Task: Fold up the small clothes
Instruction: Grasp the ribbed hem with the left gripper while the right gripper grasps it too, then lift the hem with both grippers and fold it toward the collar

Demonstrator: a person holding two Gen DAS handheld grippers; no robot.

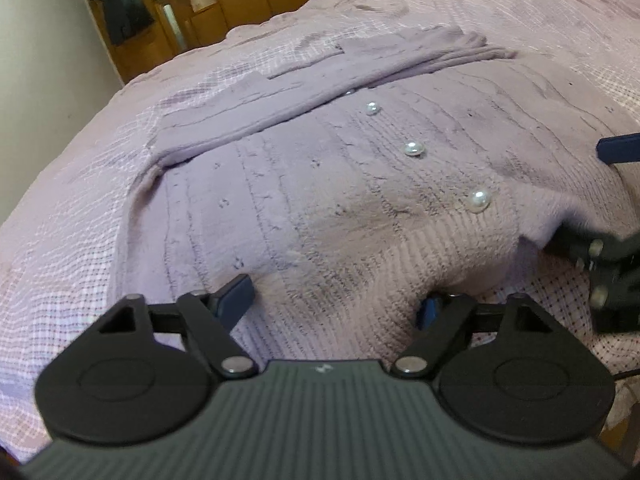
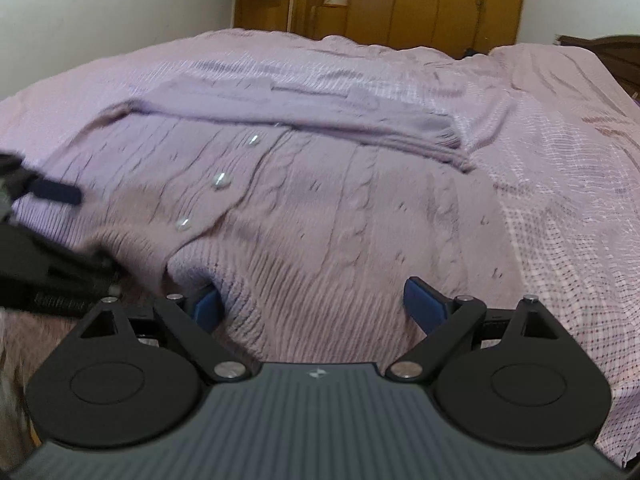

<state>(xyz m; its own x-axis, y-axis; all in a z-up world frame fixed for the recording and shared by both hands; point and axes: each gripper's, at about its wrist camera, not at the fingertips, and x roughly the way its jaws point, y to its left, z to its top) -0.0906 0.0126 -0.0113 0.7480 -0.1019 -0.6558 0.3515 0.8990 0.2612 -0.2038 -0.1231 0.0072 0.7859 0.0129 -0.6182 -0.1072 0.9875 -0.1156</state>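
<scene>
Wooden wardrobes (image 2: 432, 0) line the far wall behind a bed covered by a pink checked bedspread (image 2: 560, 200). On the bedspread lies a lilac knitted cardigan (image 1: 320, 200), front up, its ribbed hem at the near edge of the bed and its sleeves folded across the chest, toward the far side. Three pearl buttons (image 1: 414, 149) run up its middle (a fourth is half hidden under a sleeve).

Left gripper (image 1: 332, 300) sits at the hem with its jaws spread wide; the ribbed hem lies between them, one blue finger (image 1: 236, 292) resting on top of the knit, the other mostly hidden under a raised fold of hem. Nothing is pinched.

Right gripper (image 2: 316, 300) straddles the hem too, nearer the other bottom corner of the cardigan, jaws apart and the knit bunched between its blue fingers (image 2: 424, 300) but not clamped.
</scene>
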